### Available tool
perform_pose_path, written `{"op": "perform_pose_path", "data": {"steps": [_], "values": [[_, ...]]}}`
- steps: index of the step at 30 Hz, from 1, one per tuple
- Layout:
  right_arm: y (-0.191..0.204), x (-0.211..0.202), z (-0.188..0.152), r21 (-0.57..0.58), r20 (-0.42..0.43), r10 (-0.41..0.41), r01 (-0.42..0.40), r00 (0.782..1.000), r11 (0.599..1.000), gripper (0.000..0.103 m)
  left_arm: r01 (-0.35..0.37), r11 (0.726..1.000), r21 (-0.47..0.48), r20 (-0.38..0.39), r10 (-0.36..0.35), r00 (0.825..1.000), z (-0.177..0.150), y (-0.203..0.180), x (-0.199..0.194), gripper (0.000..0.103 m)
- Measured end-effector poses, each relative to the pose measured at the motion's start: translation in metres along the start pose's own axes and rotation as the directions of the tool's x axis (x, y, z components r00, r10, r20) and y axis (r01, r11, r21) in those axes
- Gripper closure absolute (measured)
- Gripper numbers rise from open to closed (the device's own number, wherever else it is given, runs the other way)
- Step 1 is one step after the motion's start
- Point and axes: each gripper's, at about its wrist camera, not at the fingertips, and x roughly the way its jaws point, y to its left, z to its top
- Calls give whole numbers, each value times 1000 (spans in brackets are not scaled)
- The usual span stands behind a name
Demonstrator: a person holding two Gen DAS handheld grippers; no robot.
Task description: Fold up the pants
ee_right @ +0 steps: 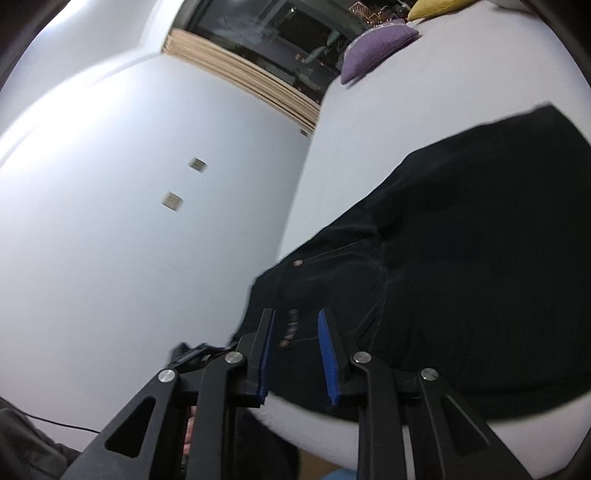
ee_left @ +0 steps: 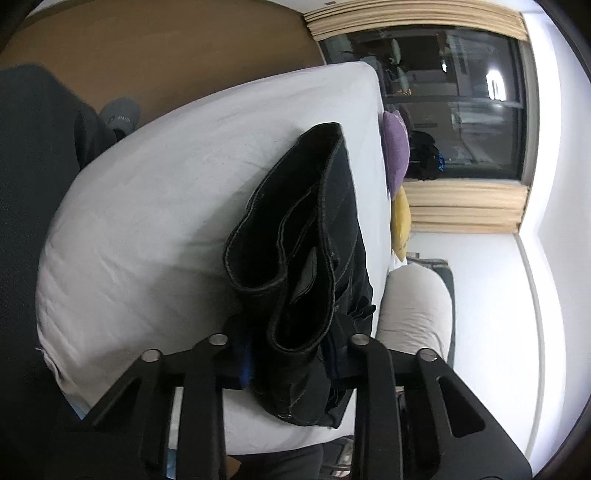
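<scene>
Writing: none readable in the left wrist view; dark patch on the pants [ee_left: 306,236] blank from this angle. Left gripper [ee_left: 291,332] clamped on a thick bunch of that black denim, one blue pad [ee_left: 245,365] showing beside the cloth, folded layers with pale stitched seams rising out of the jaws and lying across the bed [ee_left: 147,221]. White sheet smooth, faintly creased. Purple cushion [ee_left: 397,147] and yellow cushion [ee_left: 400,221] at the far edge, pale bolster [ee_left: 417,306] just beside the mattress, grey slipper [ee_left: 120,116] on the brown floor [ee_left: 166,44], dark window [ee_left: 443,92] framed by light wooden slats [ee_left: 461,210]. Right wrist view, likewise without legible lettering: pants [ee_right: 480,258] spread flat and wide over the bed [ee_right: 406,110], small metal rivet [ee_right: 297,263] and a row of fly buttons [ee_right: 290,325] near the waist. Right gripper [ee_right: 297,312] narrow, blue pads [ee_right: 328,358] apart, buttoned cloth seen flat through the gap, no pinch visible. Plain white wall [ee_right: 129,221] with two small square plates [ee_right: 172,201]; purple cushion [ee_right: 376,48] and yellow cushion [ee_right: 439,9] far up the sheet.
</scene>
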Motion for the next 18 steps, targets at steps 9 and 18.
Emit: {"op": "perform_pose_path", "data": {"steps": [9,18], "values": [[-15,57,47,-40,-184,-161,157,970,987,87,-53,977,205,34,48,998,-10,-39,-4,86],[-53,108,48,7,-310,-224,238,924,971,103,-97,909,406,71,74,995,-21,-89,-3,87]]}}
